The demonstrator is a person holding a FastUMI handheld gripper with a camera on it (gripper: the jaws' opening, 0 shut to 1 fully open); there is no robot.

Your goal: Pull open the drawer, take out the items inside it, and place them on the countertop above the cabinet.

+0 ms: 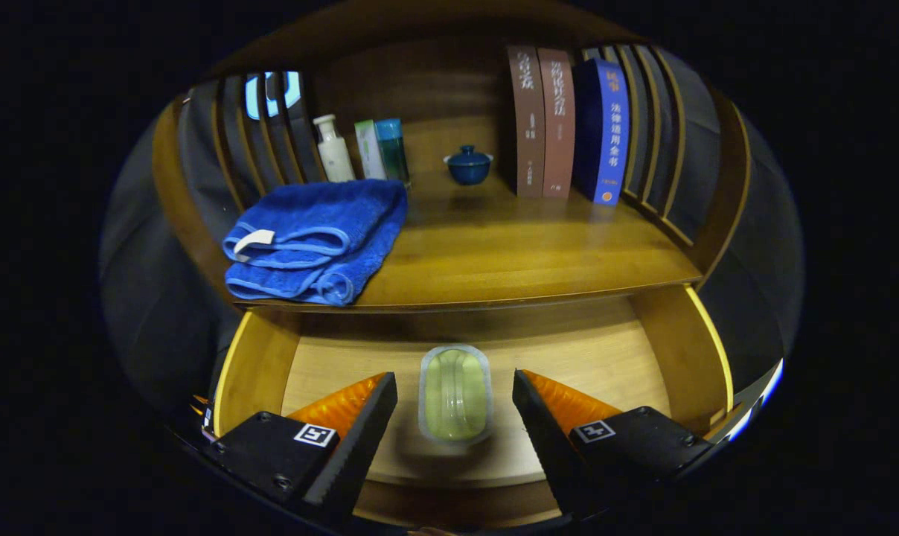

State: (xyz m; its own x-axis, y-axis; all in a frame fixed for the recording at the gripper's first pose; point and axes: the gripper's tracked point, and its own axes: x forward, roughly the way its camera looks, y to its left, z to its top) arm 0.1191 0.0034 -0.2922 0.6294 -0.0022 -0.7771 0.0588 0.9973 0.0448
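The drawer (628, 350) is seen pulled open in the lower half of the frame, below the tabletop (509, 253). A clear box (455, 394) with a greenish inside lies on the drawer floor, lower centre, between the fingers of the tongs (455, 391), which are held wide open and touch nothing. On the tabletop a folded towel (315, 238) is seen at the left, bottles (360, 149) behind it, a lidded cup (468, 165) at upper centre, and books (565, 123) upright at the upper right

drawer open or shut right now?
Open. The drawer is pulled out below the countertop, its floor exposed with a clear lidded container lying inside, between the open fingers of the gripper.
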